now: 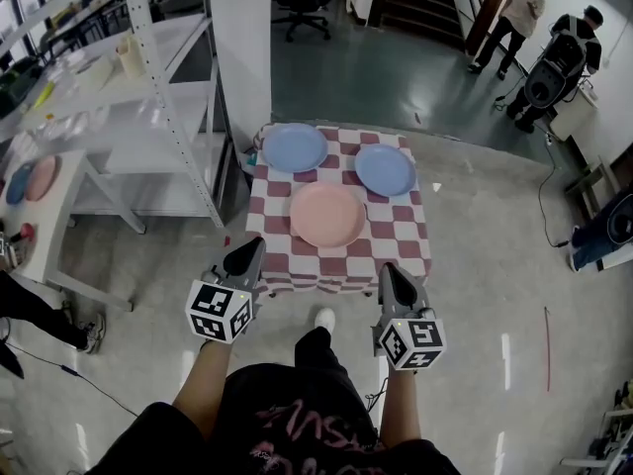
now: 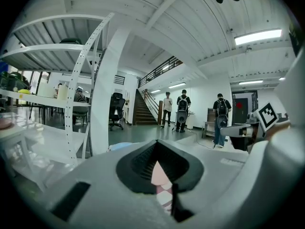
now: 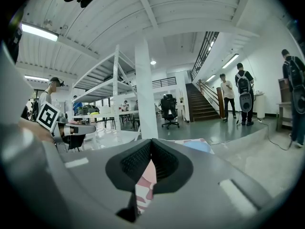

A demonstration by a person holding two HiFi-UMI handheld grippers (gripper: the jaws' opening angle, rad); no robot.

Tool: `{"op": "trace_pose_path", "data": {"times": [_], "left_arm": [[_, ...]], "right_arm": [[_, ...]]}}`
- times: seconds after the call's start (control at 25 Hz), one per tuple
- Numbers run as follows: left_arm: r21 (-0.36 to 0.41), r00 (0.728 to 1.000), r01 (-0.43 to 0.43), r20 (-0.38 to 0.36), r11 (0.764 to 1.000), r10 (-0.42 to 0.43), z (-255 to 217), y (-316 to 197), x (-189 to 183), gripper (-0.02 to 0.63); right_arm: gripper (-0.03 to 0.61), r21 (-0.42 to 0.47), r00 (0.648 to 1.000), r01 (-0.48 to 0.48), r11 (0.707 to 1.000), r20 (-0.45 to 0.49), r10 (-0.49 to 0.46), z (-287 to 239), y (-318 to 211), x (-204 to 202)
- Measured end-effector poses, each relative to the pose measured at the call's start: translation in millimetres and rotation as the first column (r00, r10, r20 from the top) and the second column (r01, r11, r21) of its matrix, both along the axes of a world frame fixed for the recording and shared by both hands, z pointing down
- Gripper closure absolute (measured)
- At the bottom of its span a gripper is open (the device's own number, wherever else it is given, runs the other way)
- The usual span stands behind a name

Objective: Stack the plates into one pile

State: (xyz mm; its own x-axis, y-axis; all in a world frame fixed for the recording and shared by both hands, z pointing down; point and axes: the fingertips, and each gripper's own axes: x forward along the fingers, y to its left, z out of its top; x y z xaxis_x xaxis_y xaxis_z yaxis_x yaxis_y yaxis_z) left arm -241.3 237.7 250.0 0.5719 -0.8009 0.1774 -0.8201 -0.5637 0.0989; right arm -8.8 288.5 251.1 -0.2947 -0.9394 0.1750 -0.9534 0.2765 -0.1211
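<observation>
Plates: three, all lying flat and separate on the surface [image 1: 407, 241], no pile yet
Pink plate [image 1: 327, 215]: middle of the checked cloth, nearest the person
Left blue plate [image 1: 295, 147]: far left corner, behind the pink one, near it but apart
Right blue plate [image 1: 385, 169]: far right, just beside the pink plate's rim, cannot tell if touching
Left tool [image 1: 247, 253]: pinched closed, nothing gripped, only a sliver of pink plate and cloth showing past the tips; held at the near left edge of the surface
Right tool [image 1: 394, 277]: likewise closed and empty, at the near right edge
Key relation: pink plate straight ahead, between both tools, about equally near to each; each blue plate further off on its own tool's side
Long axis: none, round plates, any rim point usable
Step, judged: start of task, approach not made
Next move needs: jaws opened first, then a rim pinch low at the cloth
Risk: thin rim flat on cloth, possible slip or cloth dragged along
</observation>
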Motion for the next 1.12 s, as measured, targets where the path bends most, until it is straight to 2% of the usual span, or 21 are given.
{"op": "trace_pose_path", "data": {"times": [1.12], "left_arm": [[-0.132,0.997,0.057,0.06,0.99,-0.049,52.6,-135.8,44.6,0.615]], "right_arm": [[0.567,-0.135,0.997,0.074,0.988,0.036,-0.07,55.5,-157.6,49.9]]}}
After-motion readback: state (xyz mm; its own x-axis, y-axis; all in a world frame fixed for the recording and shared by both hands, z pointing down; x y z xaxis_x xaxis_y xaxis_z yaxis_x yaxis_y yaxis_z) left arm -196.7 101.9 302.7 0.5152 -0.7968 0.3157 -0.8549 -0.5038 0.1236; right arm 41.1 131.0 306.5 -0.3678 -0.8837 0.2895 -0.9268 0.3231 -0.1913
